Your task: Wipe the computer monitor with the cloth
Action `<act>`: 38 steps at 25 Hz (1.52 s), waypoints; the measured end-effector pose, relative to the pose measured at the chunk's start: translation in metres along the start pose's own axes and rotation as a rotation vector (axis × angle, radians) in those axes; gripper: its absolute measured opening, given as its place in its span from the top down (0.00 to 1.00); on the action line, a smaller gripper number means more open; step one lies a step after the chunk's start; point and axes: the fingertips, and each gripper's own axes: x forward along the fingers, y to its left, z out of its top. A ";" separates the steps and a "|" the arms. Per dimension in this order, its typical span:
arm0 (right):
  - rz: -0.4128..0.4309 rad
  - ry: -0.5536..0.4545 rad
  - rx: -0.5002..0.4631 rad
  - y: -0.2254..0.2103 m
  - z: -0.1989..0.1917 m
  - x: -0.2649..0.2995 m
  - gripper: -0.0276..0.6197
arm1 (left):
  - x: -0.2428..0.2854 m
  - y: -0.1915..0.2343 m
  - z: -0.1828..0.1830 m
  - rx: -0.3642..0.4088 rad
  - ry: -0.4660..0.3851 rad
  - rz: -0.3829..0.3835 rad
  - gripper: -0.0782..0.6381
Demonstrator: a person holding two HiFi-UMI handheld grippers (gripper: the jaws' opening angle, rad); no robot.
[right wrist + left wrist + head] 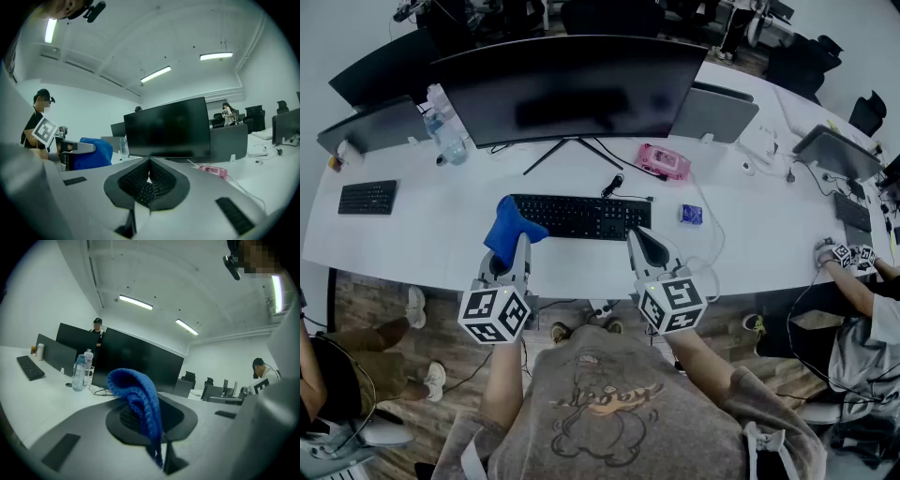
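left gripper (522, 246) pinches soft blue knitted cloth (136, 399), limp and light, hold by bunched fold; right gripper (149, 177) pressed together, empty; big black monitor (572, 89) untouched.

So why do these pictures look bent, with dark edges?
Head view: a wide-angle lens bows the white desk into a curve. Left gripper view: black corners ring a round image, the ceiling strip lights shine bright, and the blue cloth looks sharp. Right gripper view: same dark ring, and the monitor screen is black and unlit.

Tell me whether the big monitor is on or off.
Off, it seems: the monitor screen is uniformly dark, showing no picture in the head or right gripper views.
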 end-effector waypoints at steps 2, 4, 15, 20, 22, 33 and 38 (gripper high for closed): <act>0.007 0.000 -0.004 -0.003 0.000 0.000 0.92 | 0.002 -0.002 -0.001 -0.005 0.000 0.006 0.83; 0.013 0.002 -0.007 -0.008 0.000 0.000 0.92 | 0.004 -0.005 -0.001 -0.013 -0.002 0.010 0.83; 0.161 -0.021 -0.029 -0.020 0.004 -0.001 0.92 | 0.004 -0.007 -0.006 -0.081 -0.039 0.080 0.83; 0.195 -0.005 -0.031 -0.017 -0.003 0.009 0.92 | -0.002 0.022 0.008 -0.102 -0.056 0.121 0.83; 0.194 0.010 -0.025 -0.017 -0.007 0.017 0.92 | 0.001 0.039 0.013 -0.108 -0.059 0.135 0.83; 0.162 0.044 0.000 -0.003 -0.001 0.089 0.92 | 0.055 0.145 0.038 -0.166 -0.036 0.151 0.83; 0.143 0.049 -0.017 0.011 0.000 0.130 0.92 | 0.088 0.191 0.040 -0.151 -0.009 0.114 0.83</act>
